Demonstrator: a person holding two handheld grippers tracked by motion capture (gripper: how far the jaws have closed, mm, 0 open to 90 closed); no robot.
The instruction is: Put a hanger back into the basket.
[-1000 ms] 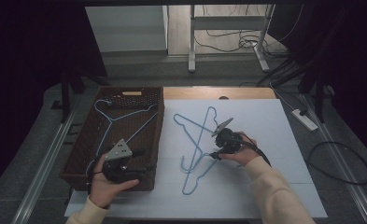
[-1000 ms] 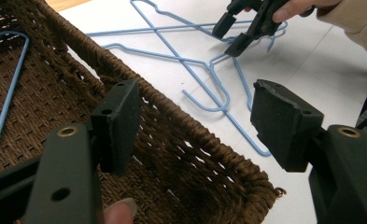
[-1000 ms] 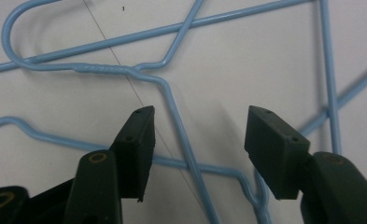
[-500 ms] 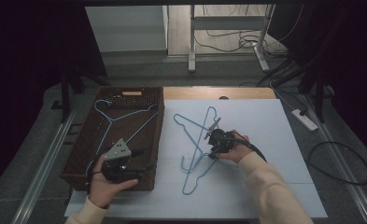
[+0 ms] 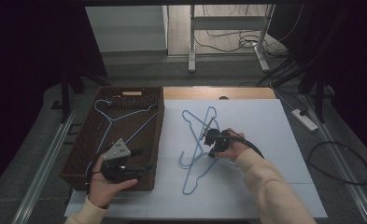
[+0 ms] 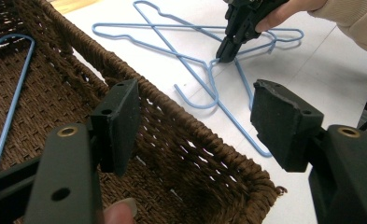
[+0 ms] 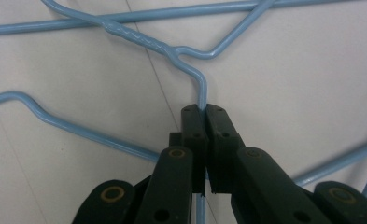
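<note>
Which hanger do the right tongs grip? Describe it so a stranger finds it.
Start at the white sheet right of the brown basket. Two blue hangers lie crossed there. It is the one whose hook wire sits pinched in the right tongs; the other lies untouched.

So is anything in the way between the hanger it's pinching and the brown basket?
Only the basket's own wall. The right gripper holds a hanger that crosses another hanger, and the open left gripper hovers at the basket's near corner.
</note>
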